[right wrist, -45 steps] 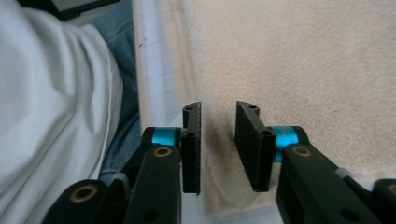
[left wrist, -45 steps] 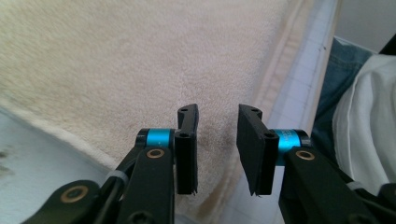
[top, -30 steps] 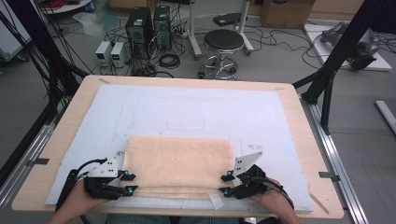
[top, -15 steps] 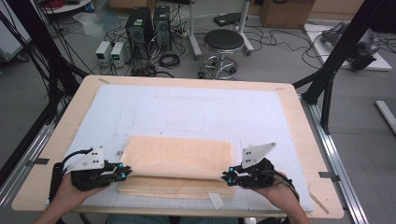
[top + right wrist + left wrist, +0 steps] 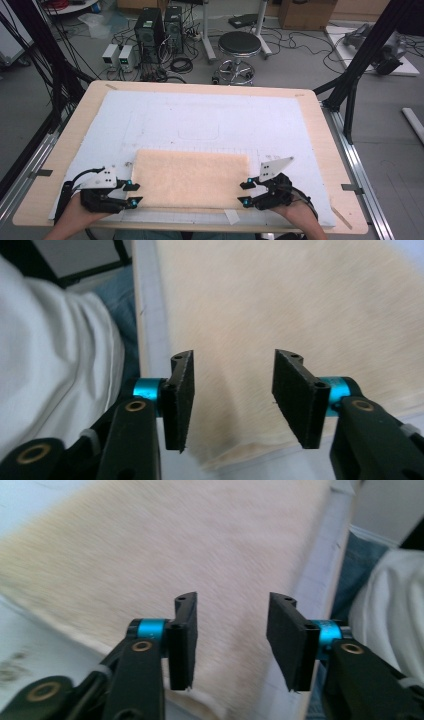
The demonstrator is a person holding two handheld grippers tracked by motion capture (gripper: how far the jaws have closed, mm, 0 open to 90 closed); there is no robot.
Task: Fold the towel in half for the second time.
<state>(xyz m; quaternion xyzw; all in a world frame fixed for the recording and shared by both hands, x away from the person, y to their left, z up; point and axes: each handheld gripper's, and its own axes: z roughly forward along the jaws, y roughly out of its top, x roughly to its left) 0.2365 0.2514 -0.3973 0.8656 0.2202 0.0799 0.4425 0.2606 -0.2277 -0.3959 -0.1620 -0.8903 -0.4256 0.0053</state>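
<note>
We are holding two grippers at the near end of a wooden table, one at each short end of a cream cloth that is lying flat on the white mat, close to the near edge. The left gripper is sitting just beside the cloth's left end and the right gripper just beside its right end, both pointing inward toward the fabric. In the left gripper view, the left gripper is showing its jaws standing well apart with nothing between the pads, the cloth spreading out ahead of them; in the right gripper view, the right gripper is showing the same wide gap over the cloth. We are judging the cloth to be soft, light and limp, with a slightly fuzzy nap that should give the pads good grip rather than slip. It appears to be lying doubled, so it is likely to sag and drape once lifted, and a pinch that catches only the upper layer could let it fall open. We are reckoning the best hold to be at the near corners, each jaw pair closing across the full thickness of the edge, both sides taken alike so the fabric is rising evenly.
</note>
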